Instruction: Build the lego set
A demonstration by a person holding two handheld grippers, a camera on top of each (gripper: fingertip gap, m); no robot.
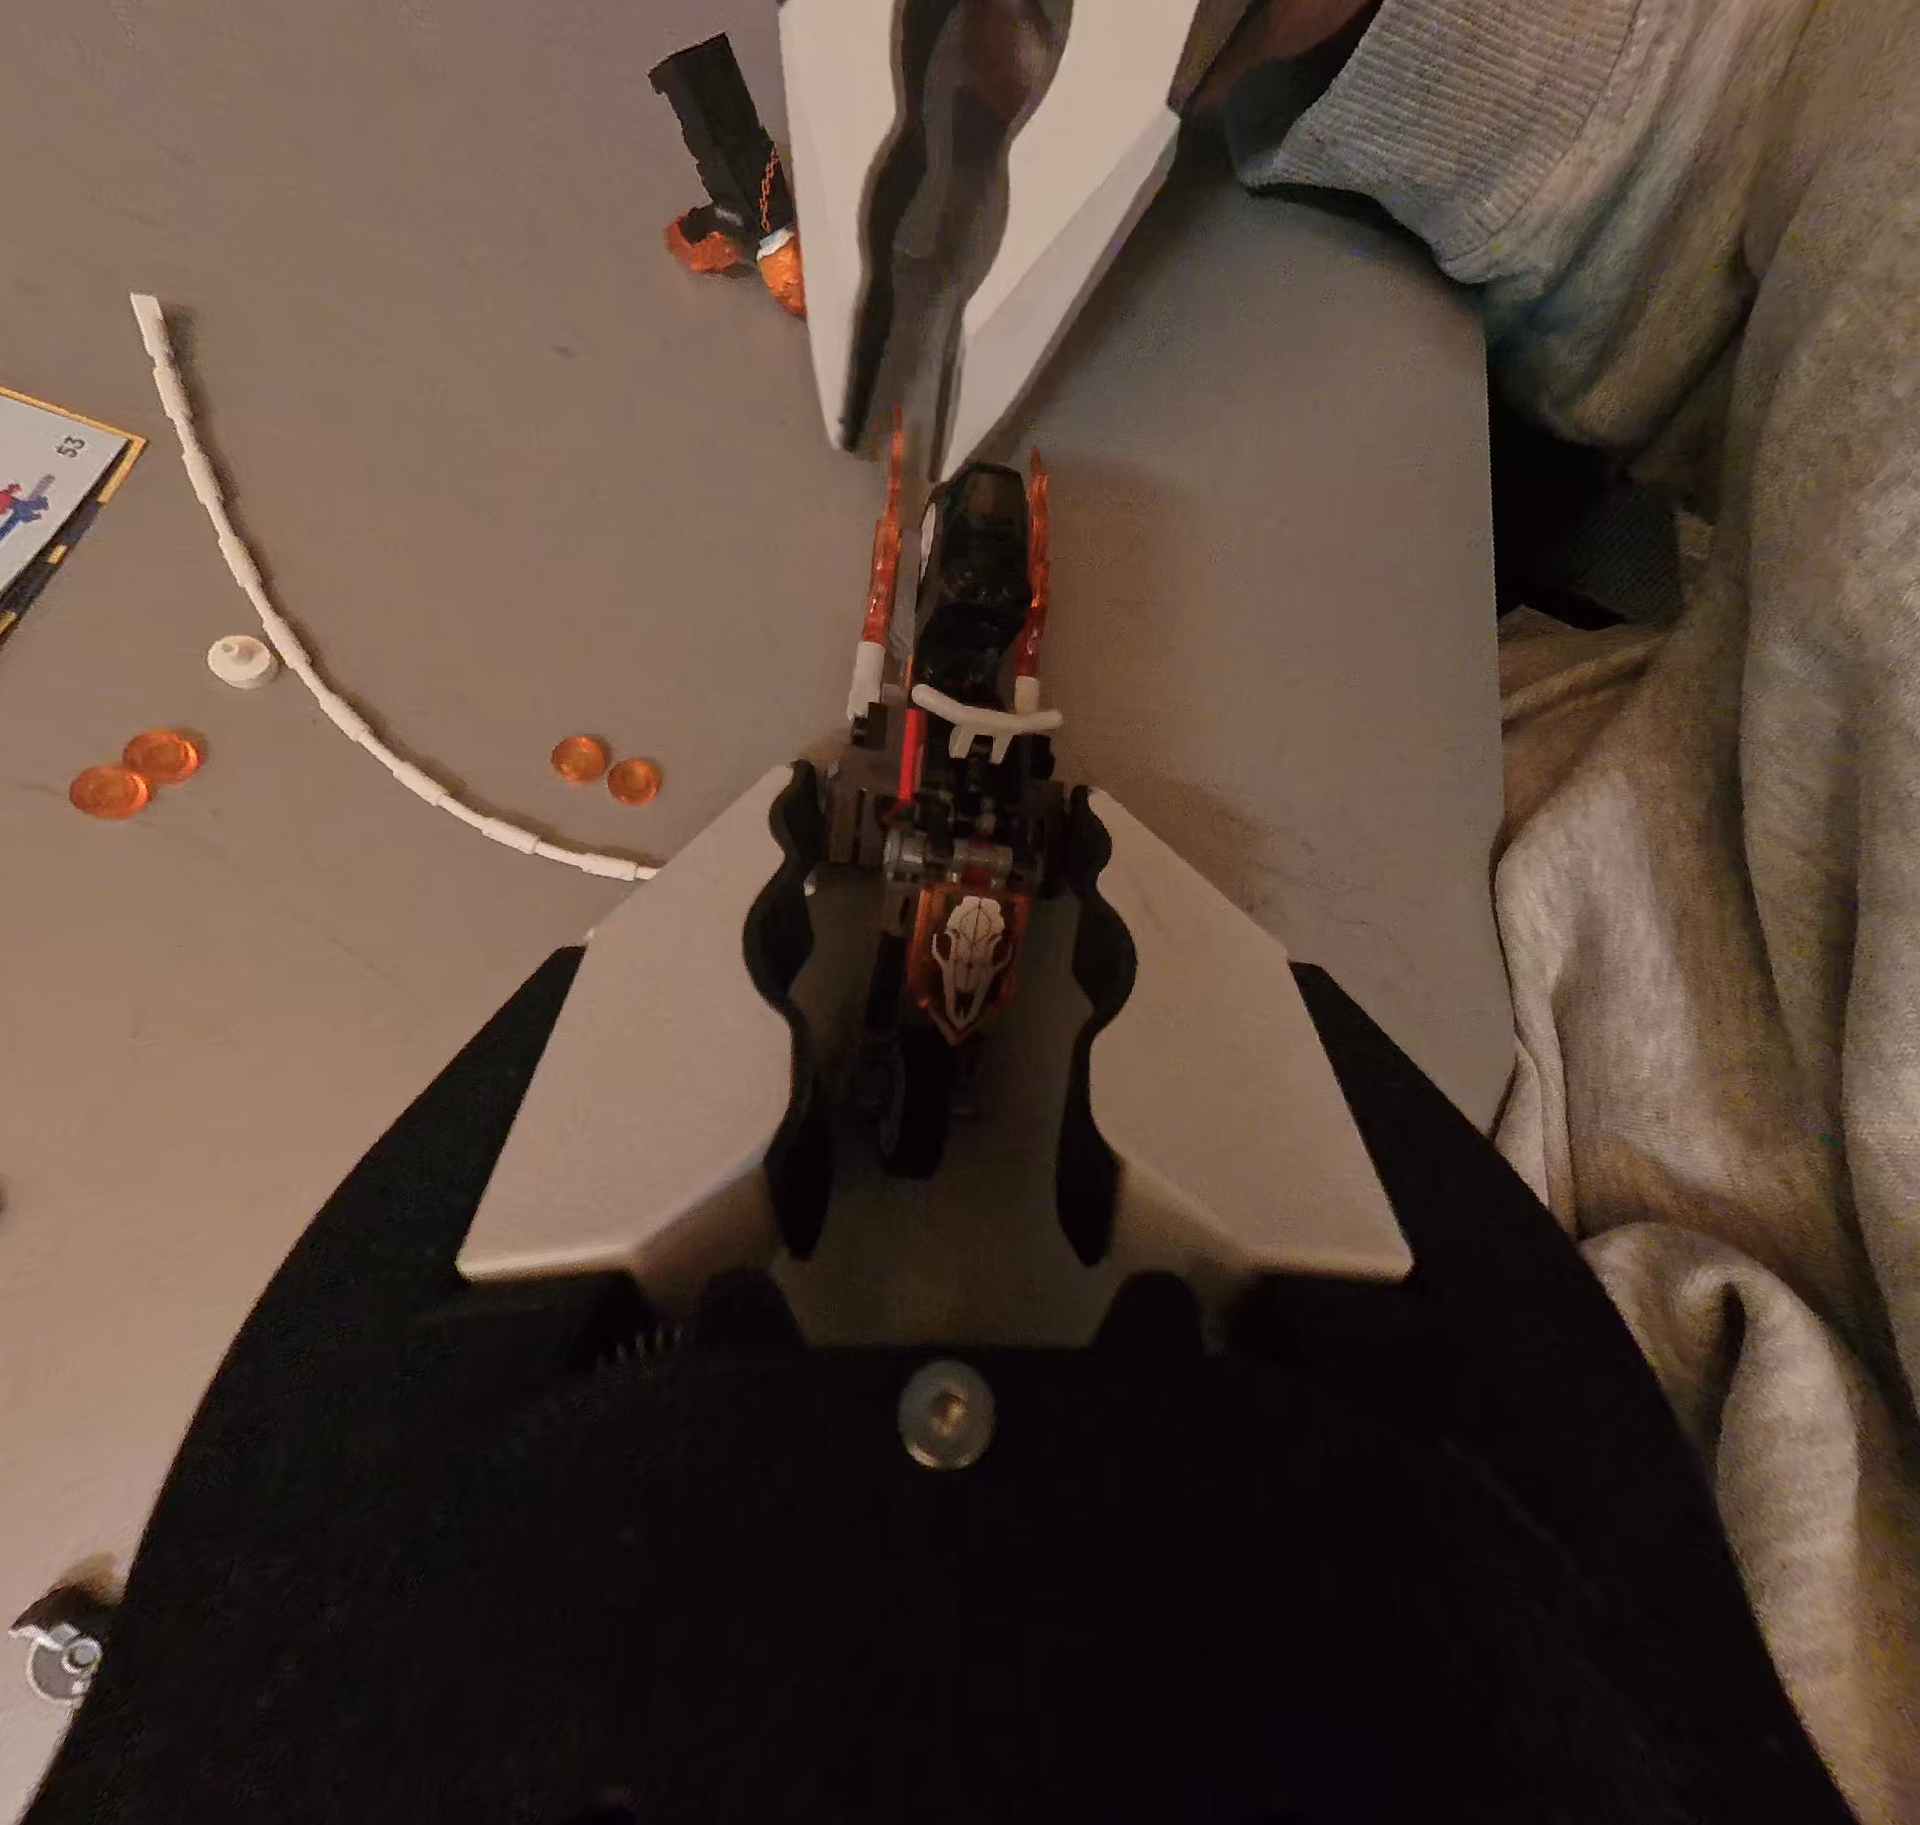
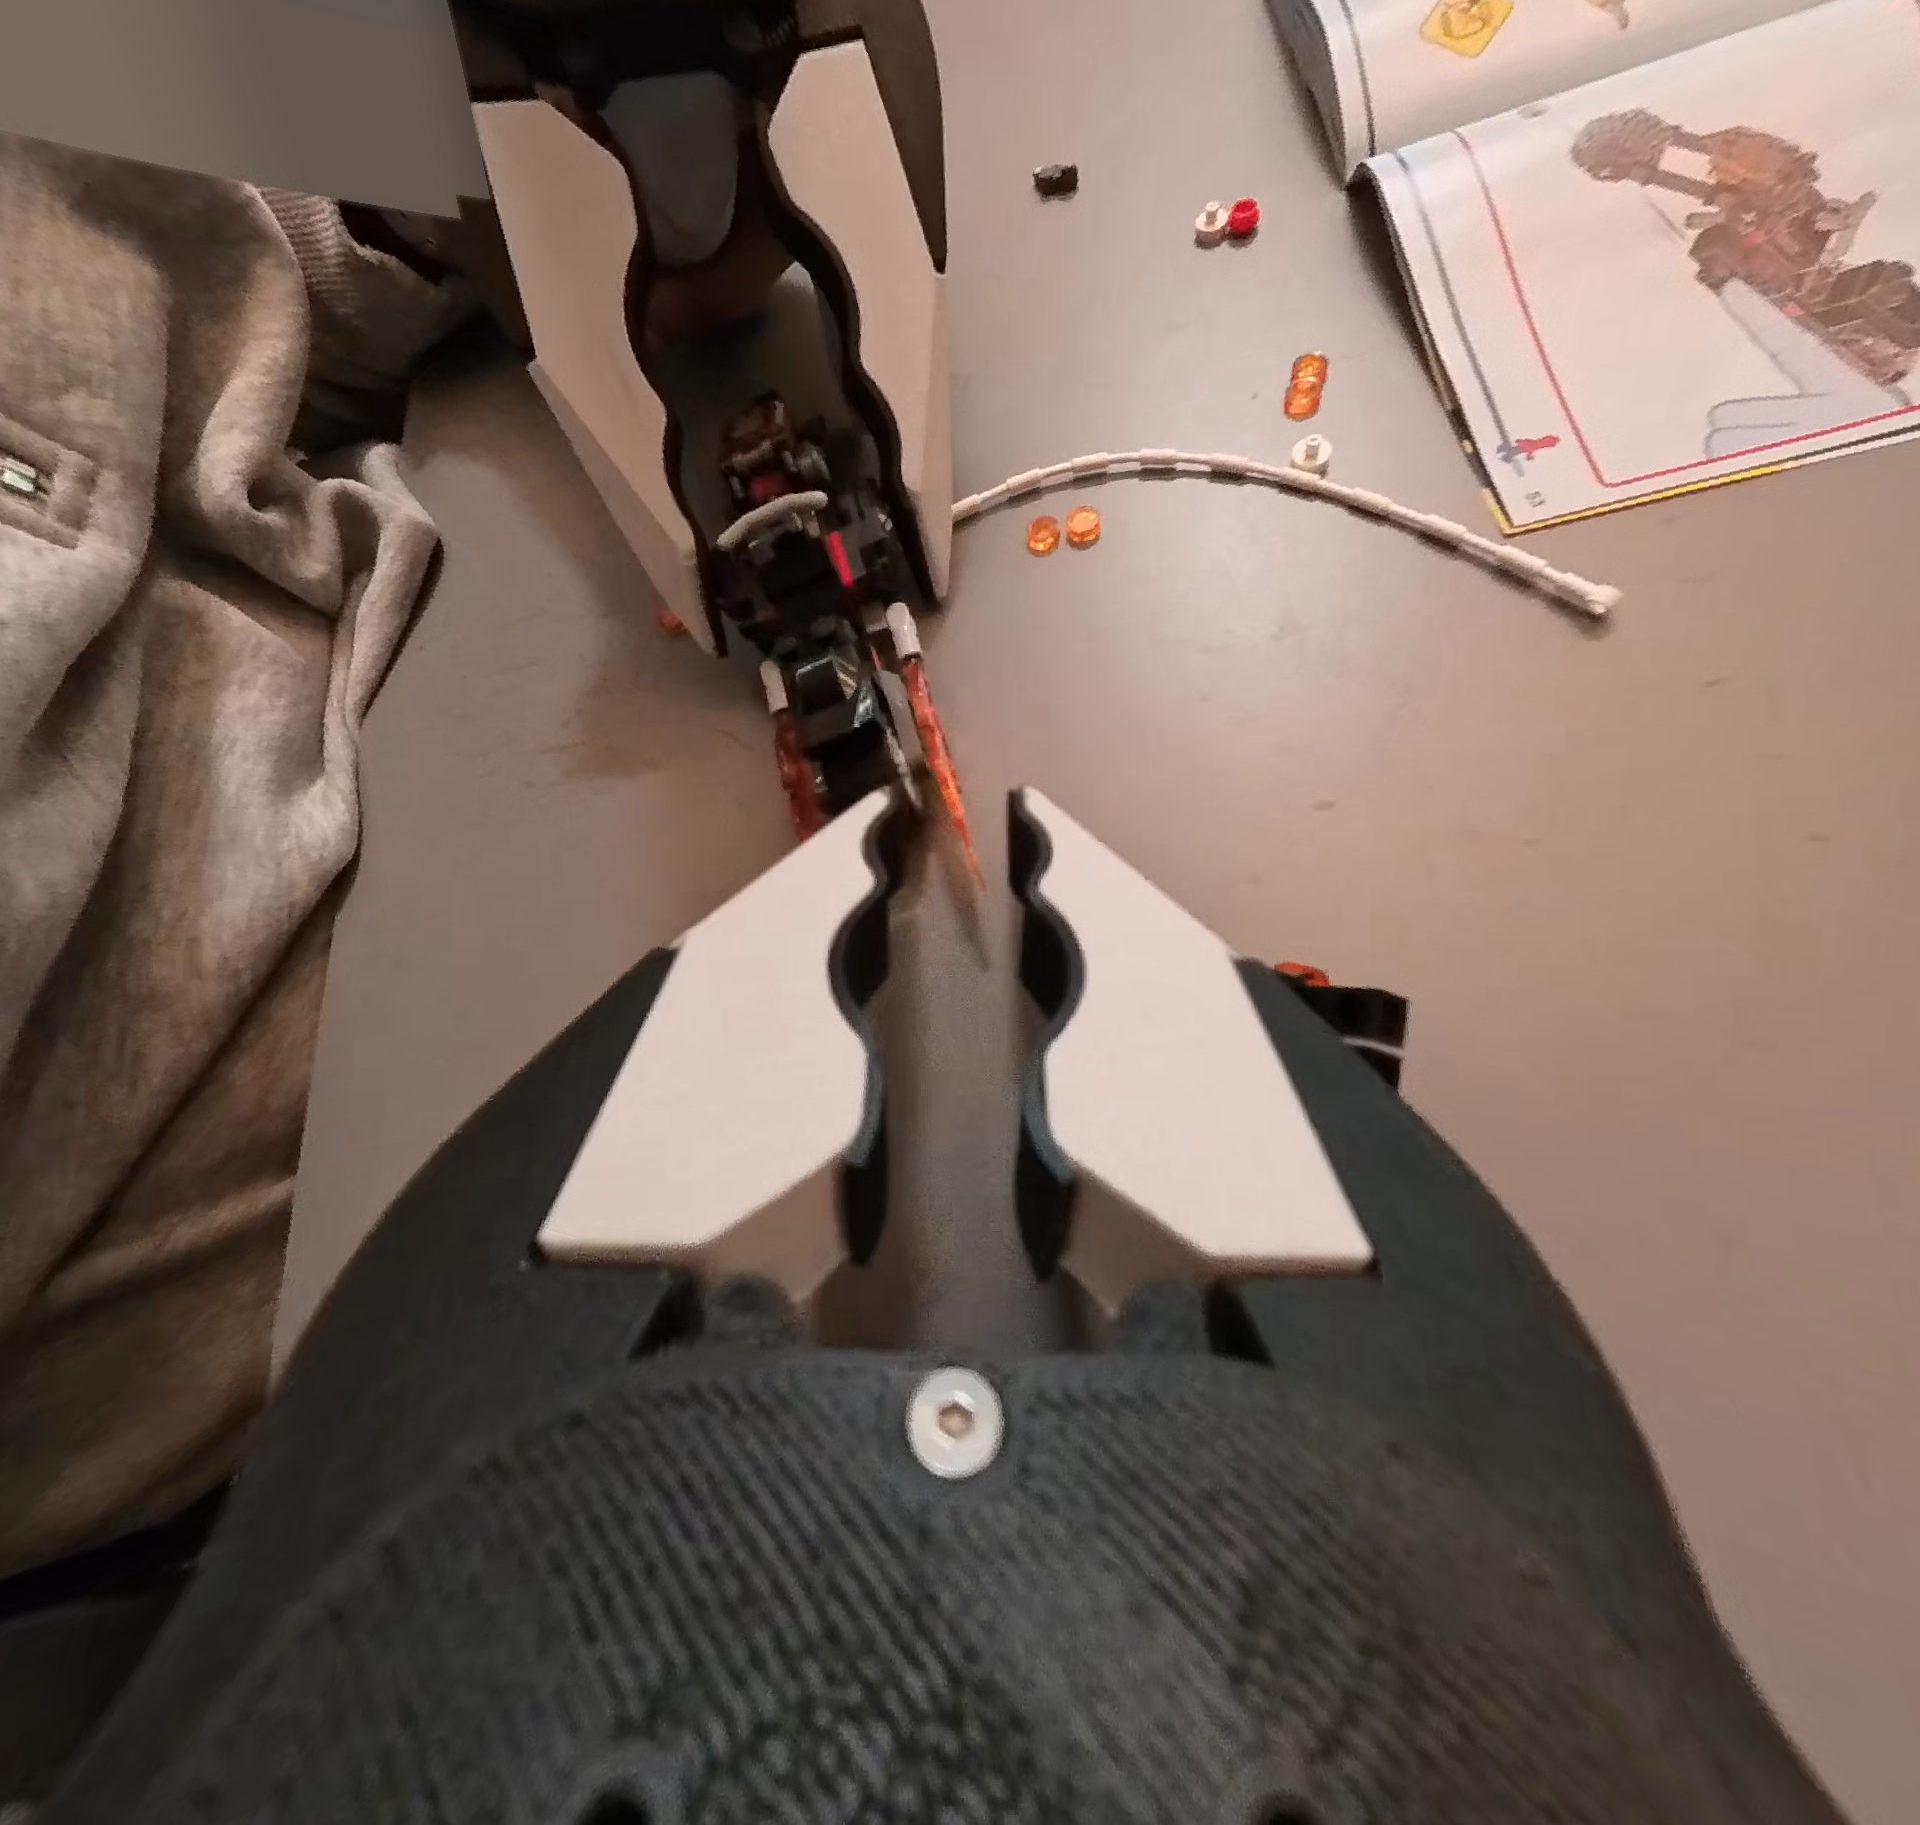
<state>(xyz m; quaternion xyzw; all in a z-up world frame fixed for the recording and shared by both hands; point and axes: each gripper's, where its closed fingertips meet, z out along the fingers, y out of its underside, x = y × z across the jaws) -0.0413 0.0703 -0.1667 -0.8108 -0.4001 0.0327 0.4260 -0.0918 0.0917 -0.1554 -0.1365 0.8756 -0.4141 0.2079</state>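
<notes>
A black and orange lego bike (image 1: 961,840) with a white skull shield, white handlebar and orange flame pieces sits between the fingers of my left gripper (image 1: 935,799), which is shut on its middle. In the right wrist view the left gripper (image 2: 826,612) reaches in from the top and holds the bike (image 2: 821,632) low over the grey table (image 2: 1351,840). My right gripper (image 2: 951,804) faces it, open, with the tip of one orange flame (image 2: 951,809) between its fingertips. In the left wrist view the right gripper (image 1: 899,435) comes down from the top onto that flame.
A white flexible spine piece (image 2: 1299,497), orange round studs (image 2: 1065,532), a white round piece (image 2: 1311,450), a red stud (image 2: 1242,214) and an open instruction booklet (image 2: 1662,269) lie on the table. A black and orange sub-build (image 1: 738,196) lies farther off. A person's grey sweater (image 2: 156,632) borders the table. My right fingertips sit around 7 cm from my left ones. About 12 cm separates my left fingertips from the red stud (image 2: 1242,214).
</notes>
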